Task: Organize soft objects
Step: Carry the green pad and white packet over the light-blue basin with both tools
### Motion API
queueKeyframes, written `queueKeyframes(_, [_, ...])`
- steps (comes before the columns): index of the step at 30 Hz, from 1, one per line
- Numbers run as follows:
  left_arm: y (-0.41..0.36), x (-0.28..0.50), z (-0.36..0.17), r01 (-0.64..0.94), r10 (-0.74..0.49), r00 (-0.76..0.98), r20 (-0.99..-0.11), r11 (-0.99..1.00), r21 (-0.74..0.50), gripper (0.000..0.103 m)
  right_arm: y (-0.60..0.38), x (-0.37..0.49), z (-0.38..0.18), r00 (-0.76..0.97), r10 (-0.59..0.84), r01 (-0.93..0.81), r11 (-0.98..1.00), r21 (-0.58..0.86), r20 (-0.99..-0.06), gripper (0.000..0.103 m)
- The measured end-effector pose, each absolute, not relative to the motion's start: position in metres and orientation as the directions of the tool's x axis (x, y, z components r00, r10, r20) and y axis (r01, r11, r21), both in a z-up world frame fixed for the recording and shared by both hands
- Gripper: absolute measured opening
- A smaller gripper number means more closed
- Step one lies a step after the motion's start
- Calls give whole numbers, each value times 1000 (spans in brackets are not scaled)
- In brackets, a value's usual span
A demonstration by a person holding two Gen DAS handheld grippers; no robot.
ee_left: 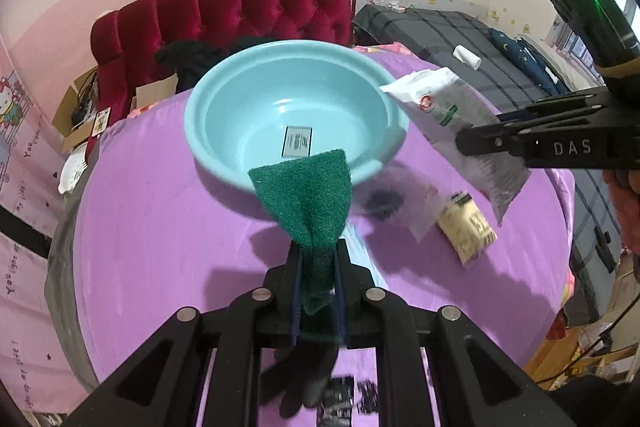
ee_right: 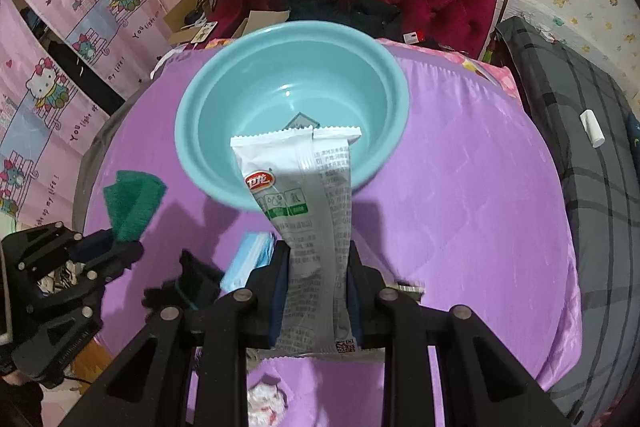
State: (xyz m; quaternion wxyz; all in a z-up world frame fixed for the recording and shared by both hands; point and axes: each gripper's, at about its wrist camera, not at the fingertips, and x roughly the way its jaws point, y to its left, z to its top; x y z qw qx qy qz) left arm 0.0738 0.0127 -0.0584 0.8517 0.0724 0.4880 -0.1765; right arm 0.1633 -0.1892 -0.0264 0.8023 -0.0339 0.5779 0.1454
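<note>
Green fibrous scouring pad (ee_left: 308, 195) pinched in left hand-held gripper (ee_left: 318, 255), white-grey foil snack packet (ee_right: 308, 195) in right hand-held gripper (ee_right: 318, 259); empty turquoise plastic basin (ee_left: 224, 143) lay straight ahead, packet's long axis pointed basinward.

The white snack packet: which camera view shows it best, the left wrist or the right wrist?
The right wrist view: the white snack packet fills the centre, upright in the shut right gripper, with its logo and print visible. The left wrist view shows the packet only from the side, at the right, partly hidden by that gripper.
</note>
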Motion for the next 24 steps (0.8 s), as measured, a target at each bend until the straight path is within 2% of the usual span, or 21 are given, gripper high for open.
queueKeyframes(24, [-6,216,-98,367,-231,434,-871,928,-63,15,-159,290,-80,266,230,-204,962,179,-936,27])
